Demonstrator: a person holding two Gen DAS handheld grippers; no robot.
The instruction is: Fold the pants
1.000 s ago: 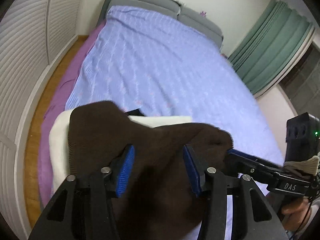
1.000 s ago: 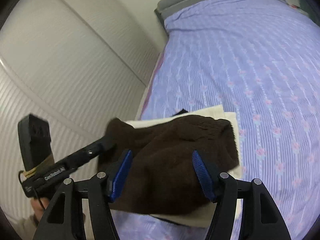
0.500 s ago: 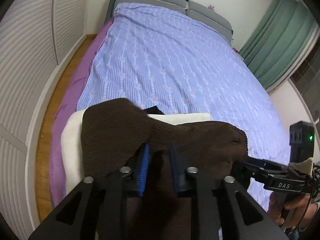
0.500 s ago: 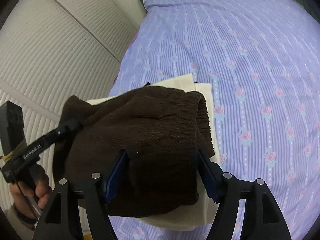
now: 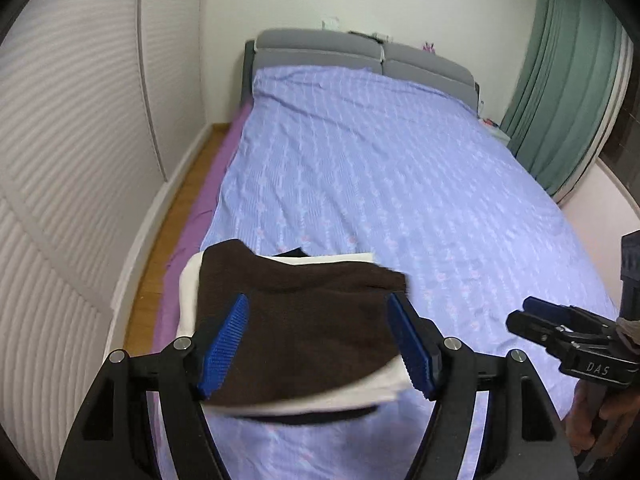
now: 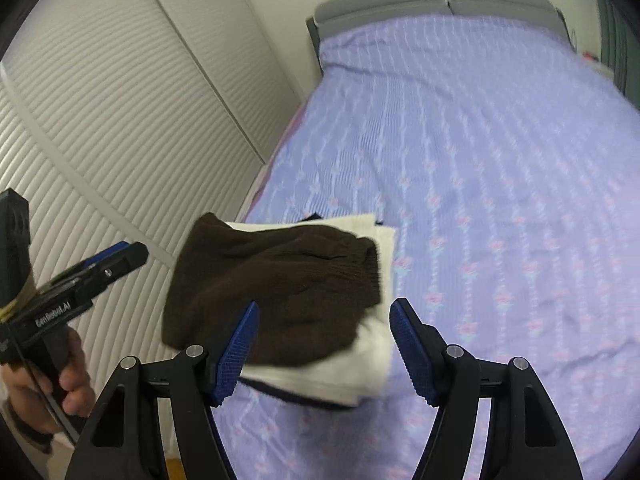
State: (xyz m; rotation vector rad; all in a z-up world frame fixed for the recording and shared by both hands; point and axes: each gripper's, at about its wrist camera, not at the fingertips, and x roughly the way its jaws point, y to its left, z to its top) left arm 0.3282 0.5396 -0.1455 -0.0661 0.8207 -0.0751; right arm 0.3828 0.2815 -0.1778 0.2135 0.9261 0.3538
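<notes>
The dark brown pants (image 5: 304,320) lie folded in a compact stack on top of a white folded garment (image 5: 188,296) at the near left corner of the bed; they also show in the right wrist view (image 6: 276,284). My left gripper (image 5: 320,340) is open and empty, raised above the stack. My right gripper (image 6: 324,344) is open and empty, above the stack's near right edge. The right gripper also shows in the left wrist view (image 5: 536,316), the left gripper in the right wrist view (image 6: 124,256); both are clear of the cloth.
The bed (image 5: 400,184) has a lilac flowered sheet and a grey headboard (image 5: 360,56). A dark garment (image 5: 292,254) peeks from under the white one. White louvred wardrobe doors (image 5: 72,168) stand at the left, green curtains (image 5: 560,80) at the right.
The left gripper had closed on the brown pants and has now opened and let go. Both grippers have pulled back and up from the stack, which now lies flat.
</notes>
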